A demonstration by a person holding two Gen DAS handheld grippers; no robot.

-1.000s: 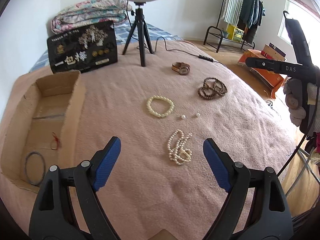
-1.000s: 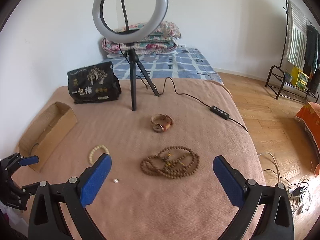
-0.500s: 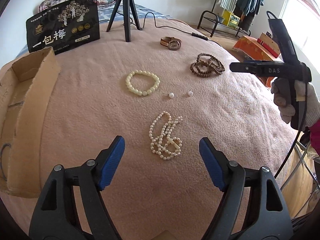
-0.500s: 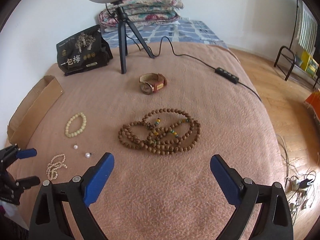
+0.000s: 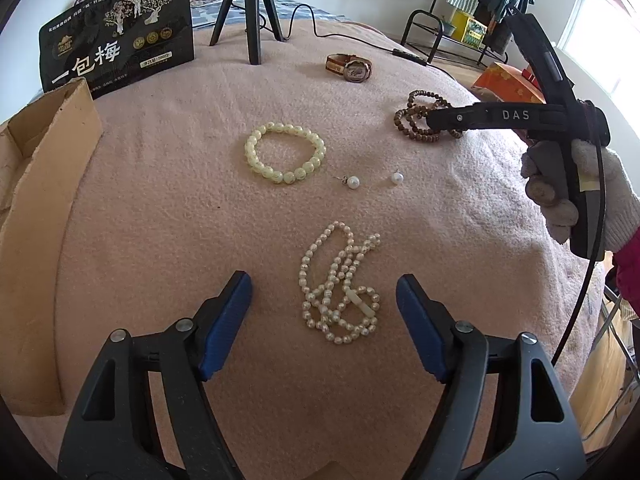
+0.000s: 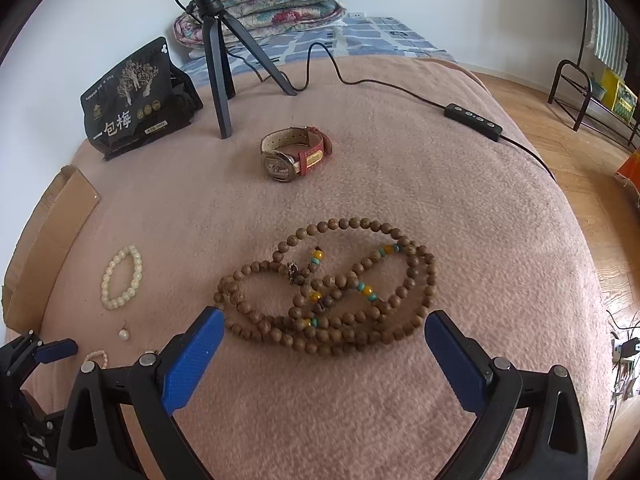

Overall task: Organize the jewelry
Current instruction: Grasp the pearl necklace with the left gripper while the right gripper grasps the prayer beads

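Note:
My left gripper (image 5: 324,320) is open, low over the pink blanket, with a tangled white pearl necklace (image 5: 340,288) lying between its blue pads. Beyond it lie a pale green bead bracelet (image 5: 285,152), two loose pearl earrings (image 5: 353,182) and a watch (image 5: 352,67). My right gripper (image 6: 320,352) is open just short of a long brown wooden bead necklace (image 6: 332,288). The watch (image 6: 294,156) lies beyond the beads. A cardboard box (image 5: 36,184) stands at the left.
A black snack bag (image 5: 120,28) and a ring-light tripod (image 6: 218,60) stand at the back of the bed. A cable with a remote (image 6: 472,116) runs off to the right. The bed edge and wooden floor (image 6: 592,200) lie to the right.
Both grippers have moved forward and down towards the blanket. The pearl necklace now sits between my left pads, and the wooden beads are close in front of my right pads.

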